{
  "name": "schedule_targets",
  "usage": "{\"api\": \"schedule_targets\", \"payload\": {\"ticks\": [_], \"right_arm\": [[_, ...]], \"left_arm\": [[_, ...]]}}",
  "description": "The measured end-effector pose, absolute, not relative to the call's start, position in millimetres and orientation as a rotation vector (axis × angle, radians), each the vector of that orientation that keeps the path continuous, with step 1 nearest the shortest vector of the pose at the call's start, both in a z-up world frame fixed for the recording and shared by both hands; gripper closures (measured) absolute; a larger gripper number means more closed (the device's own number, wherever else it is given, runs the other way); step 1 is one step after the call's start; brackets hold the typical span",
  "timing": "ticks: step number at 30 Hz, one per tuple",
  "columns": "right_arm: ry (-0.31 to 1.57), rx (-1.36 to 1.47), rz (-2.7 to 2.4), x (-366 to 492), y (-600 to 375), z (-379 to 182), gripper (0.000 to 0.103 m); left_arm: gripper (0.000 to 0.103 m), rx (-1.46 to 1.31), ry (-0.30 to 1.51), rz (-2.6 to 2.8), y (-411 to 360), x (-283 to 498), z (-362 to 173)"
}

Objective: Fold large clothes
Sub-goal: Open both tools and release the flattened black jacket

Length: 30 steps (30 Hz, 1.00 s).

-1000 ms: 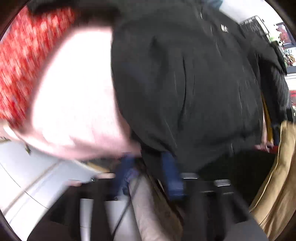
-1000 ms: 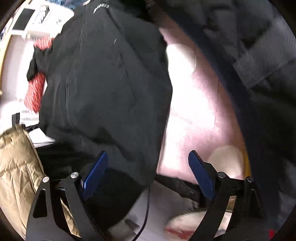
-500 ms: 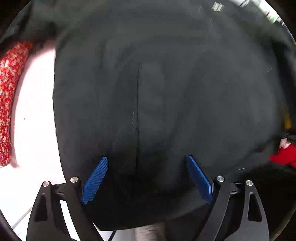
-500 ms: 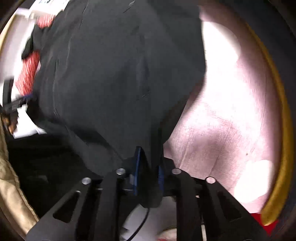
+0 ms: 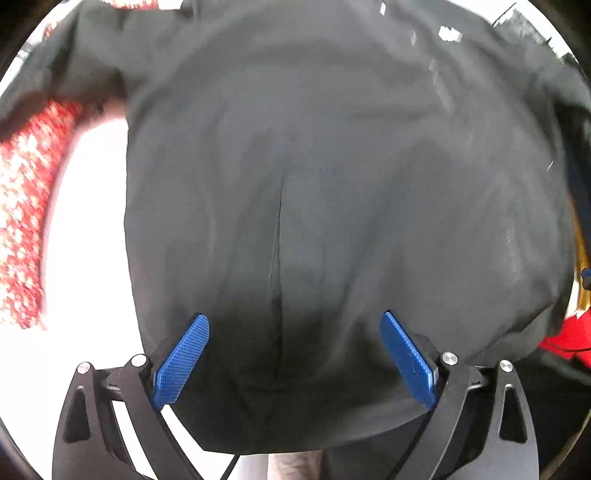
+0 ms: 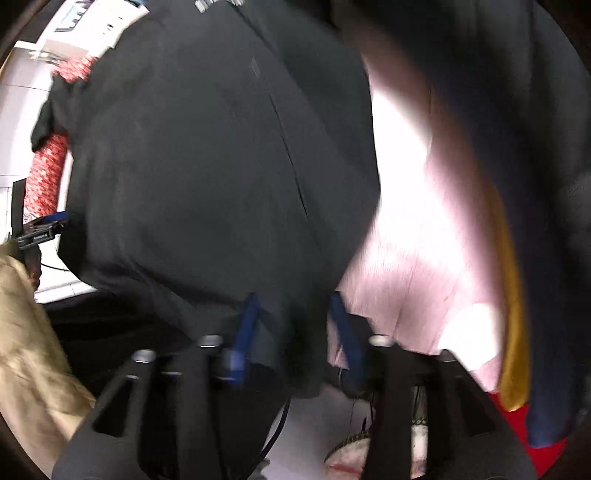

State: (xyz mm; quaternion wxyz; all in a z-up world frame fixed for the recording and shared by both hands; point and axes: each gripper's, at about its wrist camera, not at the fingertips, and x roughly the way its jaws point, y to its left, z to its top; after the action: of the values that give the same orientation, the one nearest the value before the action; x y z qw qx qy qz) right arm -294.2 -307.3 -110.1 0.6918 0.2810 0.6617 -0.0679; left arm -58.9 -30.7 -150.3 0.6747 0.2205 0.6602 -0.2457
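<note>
Left wrist view: left gripper fingers spread apart, one black jacket under and beyond them, ungripped; risk: closing here bunches one layer only. Right wrist view: right gripper blurred, two fingers partly apart around the jacket hem; grip uncertain, hem may slip.

A black jacket with a small white logo is seen. Blue ribbed pads are carried on the black left hand-held gripper. A red-and-white patterned cloth is shown at the left, a pale pink sheet beside a mustard-yellow band, and tan fabric at near left.
</note>
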Motion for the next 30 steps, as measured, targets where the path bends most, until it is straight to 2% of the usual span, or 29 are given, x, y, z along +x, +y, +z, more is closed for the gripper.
{"api": "schedule_targets", "payload": {"ticks": [10, 14, 19, 27, 28, 29, 30], "right_arm": [[1.258, 0.322, -0.345, -213, -352, 5, 0.052], [1.190, 0.047, -0.507, -168, -369, 33, 0.052], [1.131, -0.084, -0.649, -117, -405, 29, 0.052], [1.205, -0.107, -0.776, -93, -450, -19, 0.053], [1.192, -0.090, -0.793, -94, -456, -19, 0.056], [1.186, -0.077, -0.802, -95, -459, -21, 0.070], [1.175, -0.055, -0.798, -99, -462, -19, 0.076]], "left_arm": [[0.011, 0.405, 1.239, -0.649, -100, -19, -58], [0.011, 0.376, 1.175, -0.685, -112, -19, -33], [0.011, 0.472, 1.158, -0.680, -118, -37, -33], [0.011, 0.589, 1.162, -0.611, -107, -59, -50], [0.011, 0.587, 1.166, -0.605, -105, -59, -51], [0.011, 0.582, 1.171, -0.603, -104, -59, -52], [0.011, 0.576, 1.173, -0.600, -103, -58, -52]]}}
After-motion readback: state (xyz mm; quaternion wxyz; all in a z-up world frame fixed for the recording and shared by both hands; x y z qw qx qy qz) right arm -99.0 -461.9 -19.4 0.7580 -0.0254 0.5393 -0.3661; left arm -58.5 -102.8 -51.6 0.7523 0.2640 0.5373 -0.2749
